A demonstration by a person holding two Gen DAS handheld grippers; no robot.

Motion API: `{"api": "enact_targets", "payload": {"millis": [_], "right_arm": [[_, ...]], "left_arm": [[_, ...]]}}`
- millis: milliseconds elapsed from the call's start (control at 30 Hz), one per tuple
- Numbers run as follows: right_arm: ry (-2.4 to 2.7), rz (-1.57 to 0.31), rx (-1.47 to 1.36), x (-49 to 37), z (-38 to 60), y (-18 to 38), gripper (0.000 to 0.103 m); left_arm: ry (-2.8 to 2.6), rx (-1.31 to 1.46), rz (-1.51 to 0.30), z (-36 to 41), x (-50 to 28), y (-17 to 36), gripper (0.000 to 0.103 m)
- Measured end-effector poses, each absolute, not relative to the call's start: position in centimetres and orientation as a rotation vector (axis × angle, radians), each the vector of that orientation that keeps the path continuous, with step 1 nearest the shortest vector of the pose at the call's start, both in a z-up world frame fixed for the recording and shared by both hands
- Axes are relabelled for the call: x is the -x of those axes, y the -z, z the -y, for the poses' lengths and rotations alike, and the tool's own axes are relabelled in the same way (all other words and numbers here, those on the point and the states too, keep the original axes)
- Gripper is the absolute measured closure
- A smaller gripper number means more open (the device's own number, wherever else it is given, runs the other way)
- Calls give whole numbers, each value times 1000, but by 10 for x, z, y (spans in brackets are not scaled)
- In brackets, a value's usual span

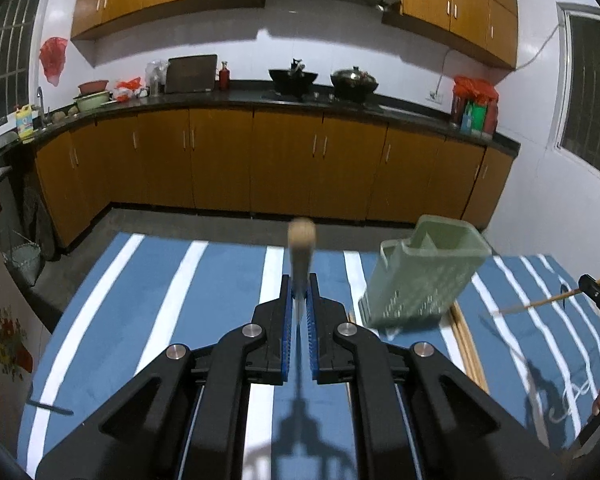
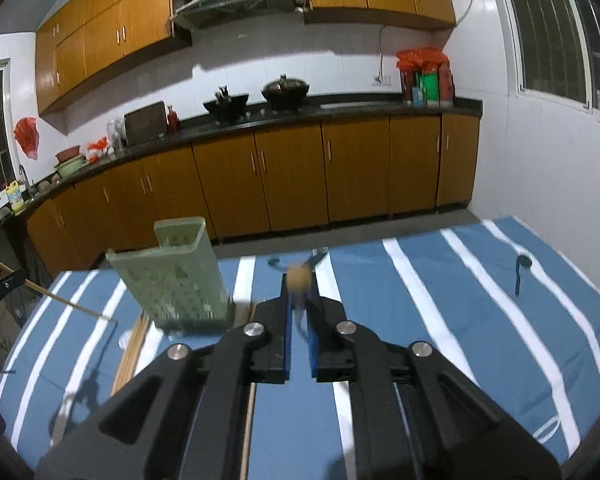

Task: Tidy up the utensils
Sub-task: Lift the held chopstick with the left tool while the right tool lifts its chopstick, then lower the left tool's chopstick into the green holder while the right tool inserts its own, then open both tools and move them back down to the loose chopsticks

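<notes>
Both grippers were clenched on utensils: the left gripper (image 1: pixel 300 304) on a wooden-handled utensil (image 1: pixel 301 248), the right gripper (image 2: pixel 300 312) on another wooden-handled piece (image 2: pixel 299 280). The green holder (image 1: pixel 416 276) stood on the striped bench (image 1: pixel 160 300), far and between them. A thin grip (handles blurred) could slip, or one utensil could tip the holder. Only the right view showed the dark ladle (image 2: pixel 521 270).

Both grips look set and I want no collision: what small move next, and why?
Probably swing the left hand-held gripper, shut on a chopstick, rightward over the green holder's open top. The right hand-held gripper also clamps another chopstick beside the holder, so one should go first.
</notes>
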State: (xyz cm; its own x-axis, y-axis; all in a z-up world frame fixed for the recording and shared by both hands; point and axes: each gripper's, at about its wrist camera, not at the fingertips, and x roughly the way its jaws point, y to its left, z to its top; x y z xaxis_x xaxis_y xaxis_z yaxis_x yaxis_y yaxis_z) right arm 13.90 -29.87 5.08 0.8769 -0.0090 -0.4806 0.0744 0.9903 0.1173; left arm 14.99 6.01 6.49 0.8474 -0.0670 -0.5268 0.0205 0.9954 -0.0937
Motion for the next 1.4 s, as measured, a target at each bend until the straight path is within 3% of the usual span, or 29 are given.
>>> {"api": "enact_targets", "payload": {"millis": [367,500,733,967,1067,1133,1200,1233,1400], "right_arm": [[-44,-203,-163,-137,287,-172,95],[-100,-115,-180,-137,271,-197,95],[-155,-119,-161,-163,244,-183,95],[-163,-236,-153,-194,235,-139,95],[-165,-263,-154,-194,235,-129,89],[-162,-255,-149,-190,236,-129,79],[-158,-239,-146,-186,237,-130,72],[-157,-235,-144,-184,238,-131,72],[-142,-214,-149,-168,248,-137,67]], "left_arm": [[126,102,-322,-41,-146,-164,96],[187,93,-284,-18,-143,-176,96],[260,93,-356,9,-164,-148,96],[281,82,-431,21,-187,-118,96],[285,116,-459,18,-189,-112,95],[287,130,-460,15,-188,-112,91],[279,138,-448,10,-186,-114,67],[272,139,-433,8,-184,-117,64],[266,150,-408,5,-174,-122,59]]}}
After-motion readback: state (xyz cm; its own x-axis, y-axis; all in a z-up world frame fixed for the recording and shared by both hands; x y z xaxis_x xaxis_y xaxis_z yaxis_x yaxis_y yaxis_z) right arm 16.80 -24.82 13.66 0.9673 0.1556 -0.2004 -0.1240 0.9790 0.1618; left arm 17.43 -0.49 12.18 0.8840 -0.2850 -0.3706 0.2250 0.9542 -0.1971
